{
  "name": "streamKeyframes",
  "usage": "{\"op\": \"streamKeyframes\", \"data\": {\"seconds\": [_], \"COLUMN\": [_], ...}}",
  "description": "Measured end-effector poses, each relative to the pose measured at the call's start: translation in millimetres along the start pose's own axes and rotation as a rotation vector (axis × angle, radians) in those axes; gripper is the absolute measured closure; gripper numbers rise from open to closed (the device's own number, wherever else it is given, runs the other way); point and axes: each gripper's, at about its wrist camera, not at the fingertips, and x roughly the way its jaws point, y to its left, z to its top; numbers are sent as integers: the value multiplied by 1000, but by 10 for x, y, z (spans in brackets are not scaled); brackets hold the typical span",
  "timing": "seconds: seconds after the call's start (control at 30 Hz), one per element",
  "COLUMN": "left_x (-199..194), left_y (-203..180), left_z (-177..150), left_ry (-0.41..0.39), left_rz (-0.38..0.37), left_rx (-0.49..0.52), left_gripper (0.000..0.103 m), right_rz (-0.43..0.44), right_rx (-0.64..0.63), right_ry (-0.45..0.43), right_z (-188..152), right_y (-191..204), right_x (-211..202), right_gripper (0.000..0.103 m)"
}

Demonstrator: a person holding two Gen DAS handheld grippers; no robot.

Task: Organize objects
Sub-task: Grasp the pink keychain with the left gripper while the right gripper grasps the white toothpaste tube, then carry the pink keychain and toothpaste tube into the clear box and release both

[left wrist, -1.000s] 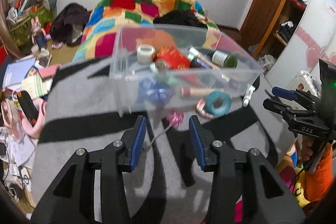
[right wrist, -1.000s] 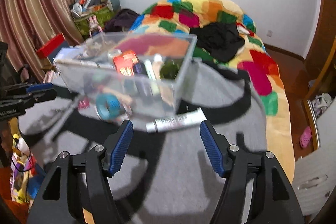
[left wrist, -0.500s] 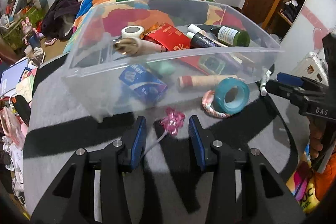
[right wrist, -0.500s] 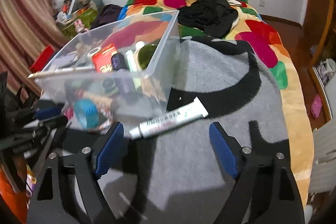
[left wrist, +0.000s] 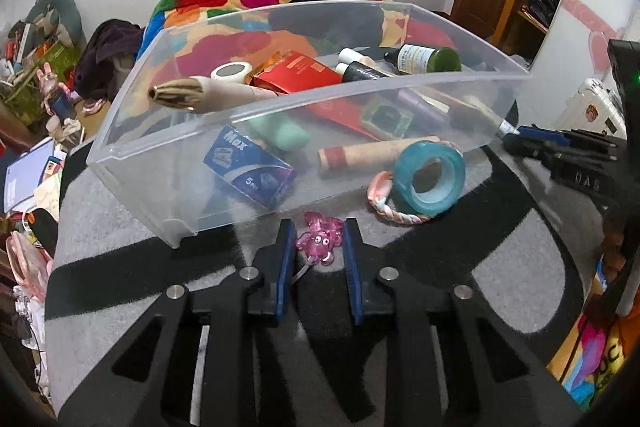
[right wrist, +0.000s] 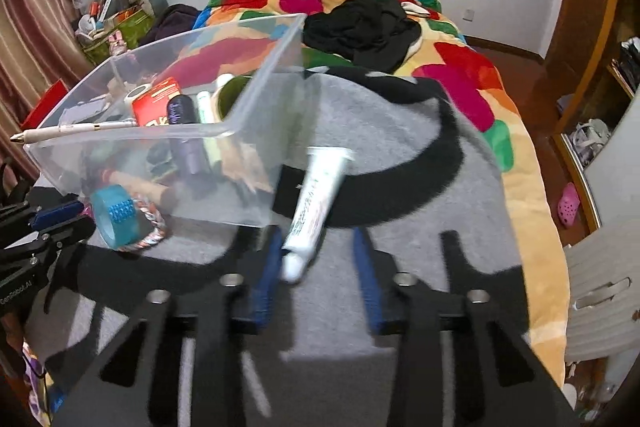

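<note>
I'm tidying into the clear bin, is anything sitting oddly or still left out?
In the clear bin, a gold-tipped beige pen juts over the rim. Outside on the blanket lie a teal tape roll, braided bracelet, pink charm and white tube.

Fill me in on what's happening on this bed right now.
A person with two handheld grippers is tidying loose items into a clear plastic bin on a grey blanket. The left gripper has its fingers on either side of a pink charm; the right gripper is open around the cap end of a white tube. A teal tape roll and a braided bracelet lie outside the bin.
</note>
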Motion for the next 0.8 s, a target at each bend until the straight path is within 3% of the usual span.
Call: {"op": "streamKeyframes", "data": {"seconds": [0.4, 0.8], "left_x": [-305, -828], "left_y": [75, 50], "left_z": [-197, -38], "left_ry": [-68, -204], "left_rz": [-29, -48], "left_rx": [-80, -88], "left_gripper": [80, 80], "right_rz": [49, 101], "right_rx": [46, -7], "right_ry": [-81, -188], "right_z": [-142, -100], "right_y": [-180, 26], "right_x": [-361, -821], "right_gripper": [89, 89]}}
